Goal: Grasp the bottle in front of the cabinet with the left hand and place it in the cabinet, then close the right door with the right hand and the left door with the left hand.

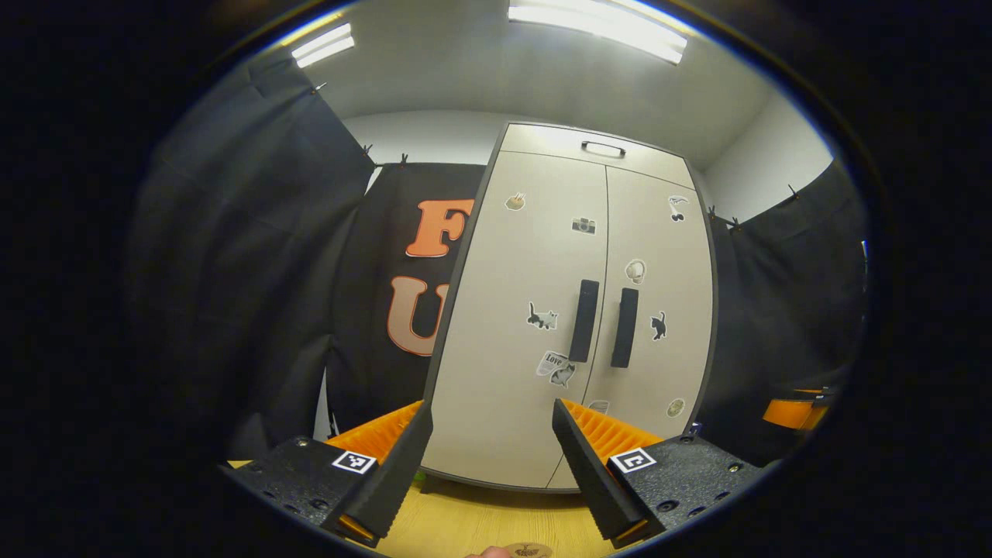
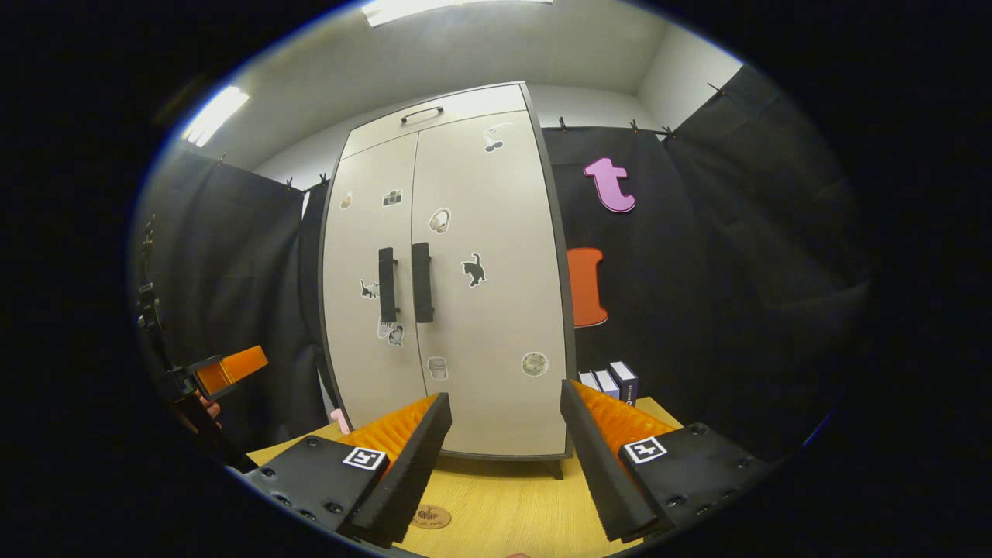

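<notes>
A tall beige cabinet [image 1: 504,310] [image 2: 496,325] stands on the wooden table, both doors shut. Its two dark handles [image 1: 583,320] [image 2: 421,281] meet at the centre seam, and stickers dot the doors. My left gripper [image 1: 491,405] is open, with nothing between its fingers, and faces the lower part of the left door. My right gripper [image 2: 504,391] is also open and empty, facing the right door's lower half. The left gripper [image 2: 225,370] shows far left in the right gripper view, held by a hand [image 2: 203,407]. The right gripper [image 1: 790,411] shows at the far right of the left gripper view.
The yellow wooden table [image 1: 480,519] [image 2: 504,504] runs in front of the cabinet. Small boxes [image 2: 612,384] stand right of the cabinet. A pink object [image 2: 339,421] sits by its left foot, and a bit of green [image 1: 419,477] peeks past my left finger. Black cloth walls surround the booth.
</notes>
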A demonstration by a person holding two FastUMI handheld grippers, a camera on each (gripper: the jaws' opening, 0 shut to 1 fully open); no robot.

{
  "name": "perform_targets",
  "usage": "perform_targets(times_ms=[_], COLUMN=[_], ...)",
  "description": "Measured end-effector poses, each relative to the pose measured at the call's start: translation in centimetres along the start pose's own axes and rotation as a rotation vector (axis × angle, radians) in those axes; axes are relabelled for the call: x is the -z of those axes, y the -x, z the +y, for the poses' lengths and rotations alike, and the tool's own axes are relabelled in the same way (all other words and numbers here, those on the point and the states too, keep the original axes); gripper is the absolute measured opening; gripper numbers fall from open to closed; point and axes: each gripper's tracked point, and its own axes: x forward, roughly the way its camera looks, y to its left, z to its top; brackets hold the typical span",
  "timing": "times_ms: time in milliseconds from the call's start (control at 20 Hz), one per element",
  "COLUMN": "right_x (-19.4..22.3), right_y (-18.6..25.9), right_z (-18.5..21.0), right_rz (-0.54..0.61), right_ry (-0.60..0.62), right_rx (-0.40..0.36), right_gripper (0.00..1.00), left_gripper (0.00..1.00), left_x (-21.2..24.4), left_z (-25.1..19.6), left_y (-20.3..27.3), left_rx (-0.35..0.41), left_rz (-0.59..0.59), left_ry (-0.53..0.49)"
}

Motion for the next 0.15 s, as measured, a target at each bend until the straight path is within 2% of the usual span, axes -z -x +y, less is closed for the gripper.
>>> perform_targets(times_ms=[150], right_x=[0.01], right_y=[0.03], right_z=[-0.05], right_rz=[-0.002], right_ry=[-0.005], right_rx=[0.003], right_gripper=[0.95], left_gripper=[0.95], left_x=[0.39], left_z=[0.04], left_y=[0.06], left_rx=[0.0], left_rz=[0.011], left_ry=[0.003])
